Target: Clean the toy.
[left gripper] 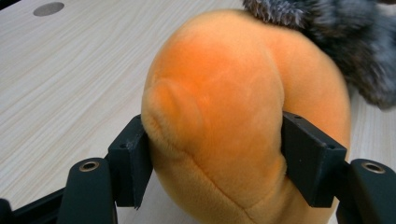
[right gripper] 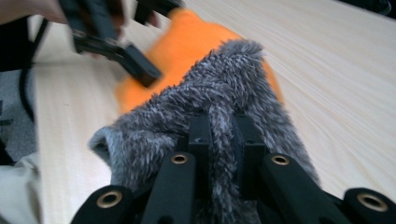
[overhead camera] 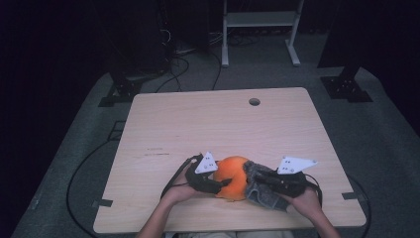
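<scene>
An orange plush toy [overhead camera: 233, 174] lies near the table's front edge, with a grey furry cloth [overhead camera: 258, 187] draped against its right side. My left gripper [overhead camera: 222, 184] comes in from the left and is shut on the orange plush [left gripper: 219, 116], a jaw pressed into each side of it. From the right, my right gripper [overhead camera: 257, 179] is shut on a fold of the grey furry cloth [right gripper: 219, 116]. In the right gripper view the orange plush [right gripper: 187, 42] sits behind the cloth, and the left gripper's jaw rests against it.
The light wooden table [overhead camera: 208, 124] has a round cable hole [overhead camera: 254, 101] near its far edge. Dark stands and cables sit on the floor beyond. The person's forearms enter from the bottom edge.
</scene>
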The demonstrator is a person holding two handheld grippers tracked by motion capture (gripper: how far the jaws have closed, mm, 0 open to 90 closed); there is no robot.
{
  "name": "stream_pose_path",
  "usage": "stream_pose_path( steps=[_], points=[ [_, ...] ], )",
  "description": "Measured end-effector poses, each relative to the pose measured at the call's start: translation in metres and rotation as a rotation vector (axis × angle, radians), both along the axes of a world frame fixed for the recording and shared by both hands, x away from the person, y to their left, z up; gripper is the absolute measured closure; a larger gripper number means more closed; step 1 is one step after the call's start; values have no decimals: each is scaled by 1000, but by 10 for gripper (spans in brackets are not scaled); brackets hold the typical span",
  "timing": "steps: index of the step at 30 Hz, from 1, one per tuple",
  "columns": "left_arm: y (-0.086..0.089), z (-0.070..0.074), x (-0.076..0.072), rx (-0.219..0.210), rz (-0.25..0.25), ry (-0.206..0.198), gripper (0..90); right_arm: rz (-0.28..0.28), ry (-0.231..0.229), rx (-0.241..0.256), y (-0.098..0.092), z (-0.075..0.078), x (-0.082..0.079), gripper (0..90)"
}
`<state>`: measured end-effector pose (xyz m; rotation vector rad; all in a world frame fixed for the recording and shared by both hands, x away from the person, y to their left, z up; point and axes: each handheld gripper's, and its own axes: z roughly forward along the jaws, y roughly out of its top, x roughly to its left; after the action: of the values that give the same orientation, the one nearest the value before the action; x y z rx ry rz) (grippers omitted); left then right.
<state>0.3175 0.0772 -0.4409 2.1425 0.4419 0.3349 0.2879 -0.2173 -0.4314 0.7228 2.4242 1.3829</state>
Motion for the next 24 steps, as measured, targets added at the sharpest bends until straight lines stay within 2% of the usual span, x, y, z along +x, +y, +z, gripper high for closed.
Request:
stream_pose_path(
  steps=[2,4,5,7,8,10,11,12,13,15,17,19,22,24],
  points=[
    [-1,0,0,10,3,-7,316,-61,12,-28,-9,-3,4,797],
    [-2,0,0,8,9,-10,315,-80,-7,-33,-13,0,0,796],
    [-2,0,0,4,11,-10,315,-66,-25,-13,-12,4,-5,796],
    [-3,0,0,0,15,-8,311,-4,-64,32,-1,12,-12,795],
    [-3,1,0,-1,13,-4,304,32,-78,17,9,14,-14,795],
    [-1,7,1,-24,5,31,251,54,-92,-47,20,10,-13,795],
    [2,10,1,-49,3,52,217,48,-95,-60,22,7,-11,795],
    [4,13,2,-95,-1,71,194,42,-93,-51,20,6,-9,795],
    [6,15,3,-114,-5,76,189,34,-85,-43,16,6,-7,796],
    [7,15,3,-112,-13,76,229,14,-88,-42,9,4,-3,795],
    [6,13,2,-114,-20,57,299,-2,-63,-20,3,1,1,794],
    [5,13,1,-112,-19,44,374,-42,-58,-33,-2,-1,4,793],
    [2,12,1,-104,17,27,419,-112,-63,-69,-6,0,5,795],
    [1,12,1,-102,39,22,427,-95,-92,-35,-6,7,-2,794]
  ],
)
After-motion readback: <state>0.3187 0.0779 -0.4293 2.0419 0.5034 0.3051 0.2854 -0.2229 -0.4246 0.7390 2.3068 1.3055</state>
